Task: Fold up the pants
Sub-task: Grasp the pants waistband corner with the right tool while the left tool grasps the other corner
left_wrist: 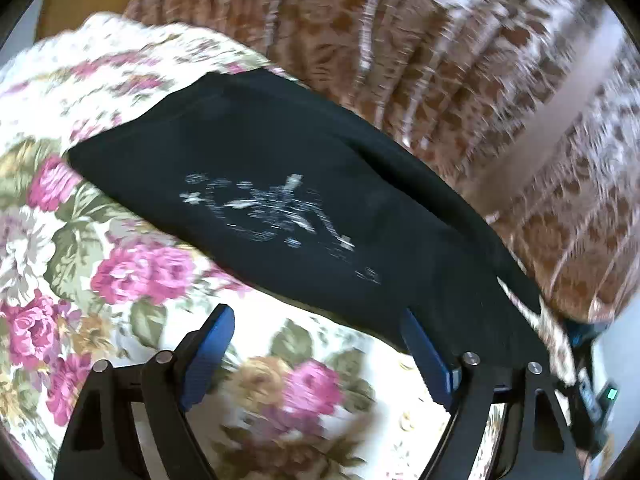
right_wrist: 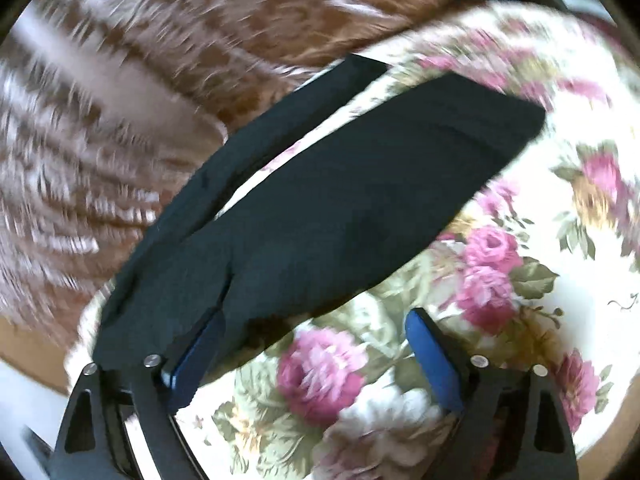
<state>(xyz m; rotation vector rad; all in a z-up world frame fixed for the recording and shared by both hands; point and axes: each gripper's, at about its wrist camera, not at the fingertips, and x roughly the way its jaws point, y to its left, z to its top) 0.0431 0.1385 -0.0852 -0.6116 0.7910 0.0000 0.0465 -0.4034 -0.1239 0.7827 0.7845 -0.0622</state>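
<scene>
Black pants (left_wrist: pixel 280 152) with a white print lie flat on a floral cloth (left_wrist: pixel 140 272). In the left wrist view my left gripper (left_wrist: pixel 316 314) stands open just short of the pants' near edge. Its right finger (left_wrist: pixel 424 352) touches that edge, and only floral cloth lies between the pads. In the right wrist view the pants (right_wrist: pixel 360 184) show two legs with a narrow gap between them. My right gripper (right_wrist: pixel 314 318) is open at their near end. Its left finger (right_wrist: pixel 196 356) is partly hidden by the black fabric, and its right finger (right_wrist: pixel 432 360) is over the floral cloth (right_wrist: pixel 520 320).
A brown and white patterned fabric (left_wrist: pixel 440 40) rises behind the pants, seen too in the right wrist view as brown patterned fabric (right_wrist: pixel 100 120). A small device with a green light (left_wrist: pixel 610 394) sits at the right edge. Both views are blurred.
</scene>
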